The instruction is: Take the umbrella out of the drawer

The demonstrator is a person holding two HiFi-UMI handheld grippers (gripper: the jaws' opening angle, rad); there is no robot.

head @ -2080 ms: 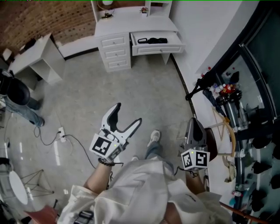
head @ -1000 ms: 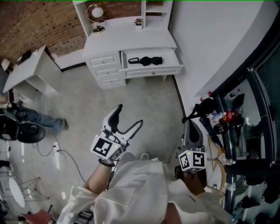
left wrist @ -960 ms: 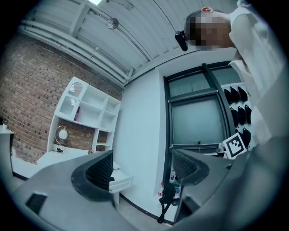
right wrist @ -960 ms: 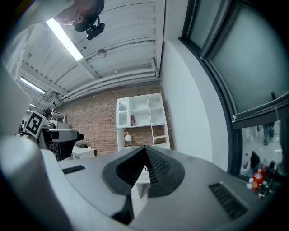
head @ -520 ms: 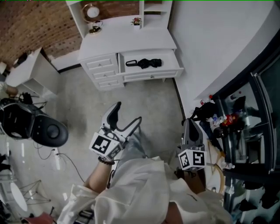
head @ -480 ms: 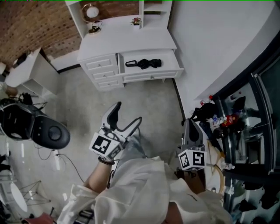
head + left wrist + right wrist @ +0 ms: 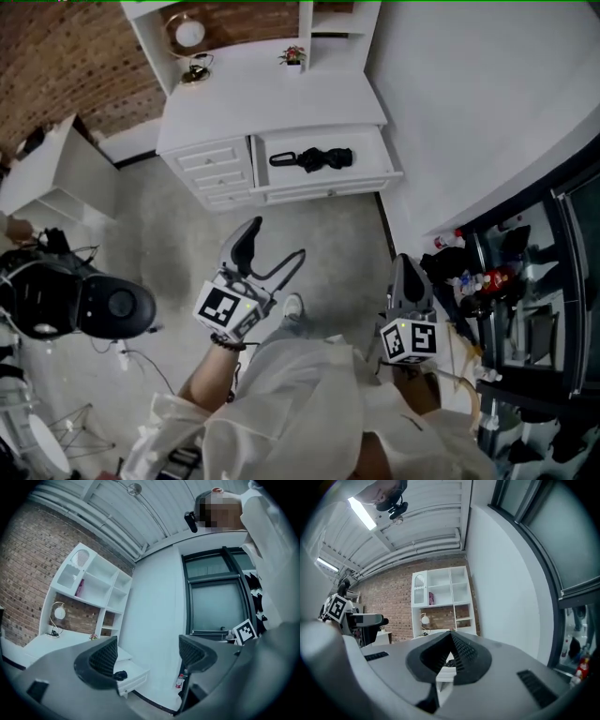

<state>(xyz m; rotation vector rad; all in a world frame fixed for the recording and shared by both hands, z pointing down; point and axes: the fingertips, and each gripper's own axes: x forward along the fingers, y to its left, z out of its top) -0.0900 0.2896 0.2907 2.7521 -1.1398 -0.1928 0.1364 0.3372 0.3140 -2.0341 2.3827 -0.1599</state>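
A folded black umbrella (image 7: 319, 158) lies in the open top drawer (image 7: 375, 170) of a white desk (image 7: 272, 98) against the far wall. In the left gripper view the umbrella (image 7: 121, 674) shows small, just past the left jaw. My left gripper (image 7: 267, 248) is held over the floor well short of the desk, jaws wide apart and nothing between them. My right gripper (image 7: 405, 265) is lower right, near the white wall, jaws closed together and holding nothing. Both are far from the drawer.
A stack of three closed drawers (image 7: 216, 173) sits left of the open one. A lamp (image 7: 188, 37) and small plant (image 7: 294, 56) stand on the desk top. A black chair (image 7: 89, 305) is at the left, cluttered shelving (image 7: 487, 281) at the right. Grey floor (image 7: 309, 230) lies ahead.
The desk and open drawer have drawn nearer and lower in the head view as I walk toward them. Both grippers keep the same pose; the black chair has come into view at left.
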